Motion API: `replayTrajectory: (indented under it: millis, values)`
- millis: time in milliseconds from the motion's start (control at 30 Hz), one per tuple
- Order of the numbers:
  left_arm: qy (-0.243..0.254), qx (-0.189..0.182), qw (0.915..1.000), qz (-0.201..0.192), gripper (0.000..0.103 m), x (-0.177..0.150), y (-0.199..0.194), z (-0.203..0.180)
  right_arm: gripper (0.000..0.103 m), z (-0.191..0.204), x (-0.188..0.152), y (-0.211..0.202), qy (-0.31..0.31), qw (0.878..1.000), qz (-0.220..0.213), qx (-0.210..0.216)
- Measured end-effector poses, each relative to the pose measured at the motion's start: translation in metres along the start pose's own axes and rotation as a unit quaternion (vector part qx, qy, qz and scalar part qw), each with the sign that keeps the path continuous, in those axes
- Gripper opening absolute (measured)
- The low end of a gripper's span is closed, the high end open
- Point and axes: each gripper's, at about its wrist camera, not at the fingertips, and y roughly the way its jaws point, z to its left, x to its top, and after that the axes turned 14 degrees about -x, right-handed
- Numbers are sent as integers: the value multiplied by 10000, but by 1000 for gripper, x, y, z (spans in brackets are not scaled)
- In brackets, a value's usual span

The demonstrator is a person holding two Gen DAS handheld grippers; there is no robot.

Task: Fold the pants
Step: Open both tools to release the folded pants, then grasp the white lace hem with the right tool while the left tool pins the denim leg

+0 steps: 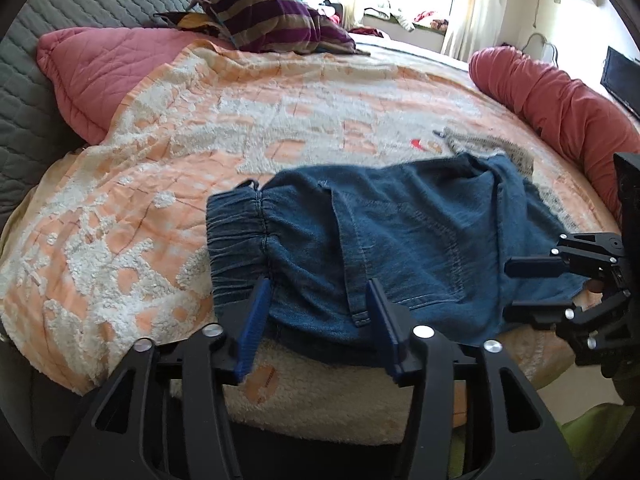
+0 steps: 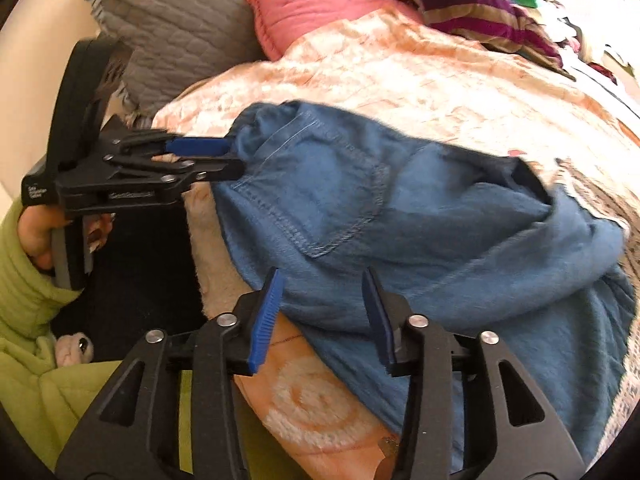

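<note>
Blue denim pants (image 1: 404, 236) lie bunched on the orange-and-white bedspread (image 1: 224, 132), elastic waistband to the left. My left gripper (image 1: 318, 292) is open, its blue pads either side of the near waist edge. In the right wrist view the left gripper (image 2: 224, 160) stands at the waistband corner, jaws apart. My right gripper (image 2: 324, 286) is open over the near edge of the pants (image 2: 400, 216), by the back pocket. In the left wrist view the right gripper (image 1: 512, 284) sits at the pants' right edge, jaws apart.
A pink pillow (image 1: 92, 72), a grey quilted headboard cushion (image 1: 44, 40) and a striped purple cushion (image 1: 272, 20) lie at the back. A red bolster (image 1: 560, 104) runs along the right side. A grey knitted item (image 1: 492, 148) lies behind the pants. My green sleeve (image 2: 24, 280) is at the bed's near edge.
</note>
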Motion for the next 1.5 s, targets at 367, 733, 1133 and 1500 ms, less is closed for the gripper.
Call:
replayTrajectory:
  millis: [367, 733, 1133, 1500]
  values:
    - [137, -72, 9989, -434, 71, 10, -36, -28, 63, -64, 0, -55, 749, 9915, -726, -778]
    - [354, -477, 9974, -412, 86, 14, -28, -70, 79, -109, -7, -82, 1121, 9799, -1122, -1212]
    - [764, -1141, 9900, 316, 86, 25, 45, -123, 82, -162, 50, -25, 1000, 9812, -466, -1582]
    - [335, -1527, 9846, 781, 80, 31, 111, -132, 82, -179, 92, 76, 839, 9796, 550, -1743]
